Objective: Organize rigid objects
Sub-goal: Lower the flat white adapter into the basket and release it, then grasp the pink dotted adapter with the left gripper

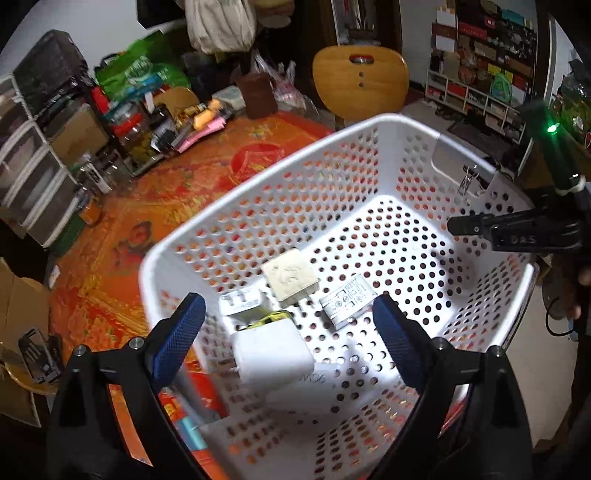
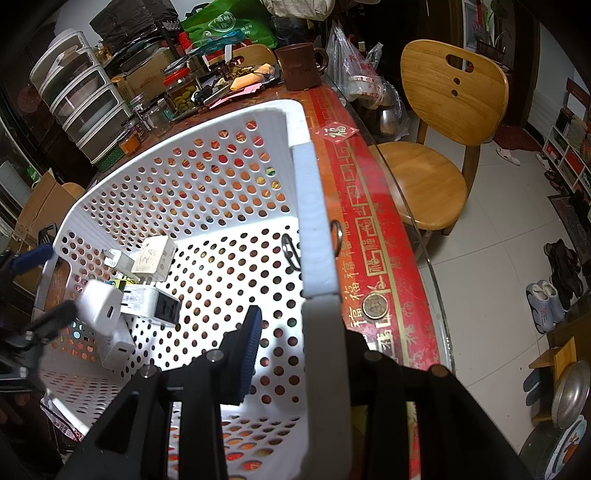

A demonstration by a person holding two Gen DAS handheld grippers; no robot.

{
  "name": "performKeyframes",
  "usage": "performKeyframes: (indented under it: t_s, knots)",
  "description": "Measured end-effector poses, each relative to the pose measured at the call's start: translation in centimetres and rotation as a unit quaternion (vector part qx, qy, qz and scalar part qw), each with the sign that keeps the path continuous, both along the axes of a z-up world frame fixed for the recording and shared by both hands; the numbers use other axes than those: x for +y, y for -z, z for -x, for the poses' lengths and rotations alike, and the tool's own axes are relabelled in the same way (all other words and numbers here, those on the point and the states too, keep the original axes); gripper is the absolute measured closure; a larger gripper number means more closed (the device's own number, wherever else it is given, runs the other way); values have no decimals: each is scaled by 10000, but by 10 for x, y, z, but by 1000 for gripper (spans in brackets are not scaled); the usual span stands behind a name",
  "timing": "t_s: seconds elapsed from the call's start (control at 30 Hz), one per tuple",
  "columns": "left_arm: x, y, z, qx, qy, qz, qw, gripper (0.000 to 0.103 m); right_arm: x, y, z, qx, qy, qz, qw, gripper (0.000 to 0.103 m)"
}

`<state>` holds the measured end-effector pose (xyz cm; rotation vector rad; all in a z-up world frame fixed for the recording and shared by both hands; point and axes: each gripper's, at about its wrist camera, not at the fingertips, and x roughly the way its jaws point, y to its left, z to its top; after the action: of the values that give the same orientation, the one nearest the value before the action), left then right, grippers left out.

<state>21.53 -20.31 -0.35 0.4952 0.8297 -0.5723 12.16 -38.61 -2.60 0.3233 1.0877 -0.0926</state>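
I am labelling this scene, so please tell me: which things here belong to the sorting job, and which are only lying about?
Belong to the job:
- white basket
- white charger
- cream adapter
- labelled plug
- left hand-held gripper, open
- right hand-held gripper, shut on the basket rim

Lying about:
- wooden chair
- brown mug
- coin
- green bag

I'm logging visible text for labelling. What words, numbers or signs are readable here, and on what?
"DAS": right gripper.
"福", repeated: red tablecloth border.
"福": red diamond sticker.
Handwriting on cream charger: unreadable.
Grey adapter print: too small.
Green bag print: blurred.
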Motion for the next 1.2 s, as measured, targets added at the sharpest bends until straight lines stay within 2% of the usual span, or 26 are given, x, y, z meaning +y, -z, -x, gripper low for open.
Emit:
performKeyframes:
  t_s: [0.1, 0.17, 0.2, 0.27, 0.33, 0.4, 0.5, 0.6, 0.7, 0.9, 0.97, 1.0, 1.07, 1.1, 1.13, 1.17, 1.2]
  knots:
    - [26, -19, 8, -231, -125, 189, 9995, 10, 1, 0, 0, -7, -2, -3, 10000, 69]
    - [51, -32, 12, -369, -283, 314, 9984, 6, 1, -1, 0, -14, -8, -6, 10000, 69]
    - [71, -37, 12, -448, -438, 313, 9975, 2, 2, -1, 0, -17, -14, -5, 10000, 69]
    - [104, -44, 6, -591, -797, 306, 9946, 1, 2, -1, 0, -16, -13, -6, 10000, 69]
    - [136, -43, -8, -474, -1165, 418, 9912, 1, 2, -1, 1, -19, -17, -6, 10000, 69]
    - [177, -29, -32, -126, -1624, 642, 9846, 1, 2, -1, 1, -23, -16, -7, 10000, 69]
    - [210, 9, -59, 133, -2097, 450, 9766, 1, 1, -2, 0, -33, -16, -11, 10000, 69]
    - [218, 52, -75, 519, -2178, 290, 9742, 2, -1, -2, 0, -37, -20, -15, 10000, 69]
    - [215, 80, -83, 706, -2226, 267, 9720, 7, -1, -2, -1, -33, -31, -11, 10000, 68]
    - [193, 107, -91, 833, -2215, 253, 9713, 10, -1, -2, -2, -29, -35, -10, 10000, 68]
    - [188, 112, -92, 840, -2229, 221, 9710, 14, -1, -2, -2, -29, -37, -5, 10000, 68]
    - [185, 114, -94, 854, -2219, 223, 9711, 20, -1, -2, -2, -30, -37, -6, 10000, 68]
    - [181, 119, -95, 900, -2239, 190, 9703, 34, -1, -2, -2, -30, -41, -5, 10000, 68]
    - [178, 122, -98, 931, -2246, 166, 9699, 45, -1, -2, -2, -29, -41, -7, 10000, 68]
    - [178, 122, -101, 932, -2235, 245, 9699, 53, -1, -2, -2, -28, -39, -4, 10000, 68]
    - [177, 121, -102, 967, -2246, 274, 9693, 57, -1, -2, -2, -27, -40, -4, 10000, 68]
    - [177, 120, -102, 987, -2254, 299, 9688, 67, -1, -2, -2, -30, -41, -6, 10000, 68]
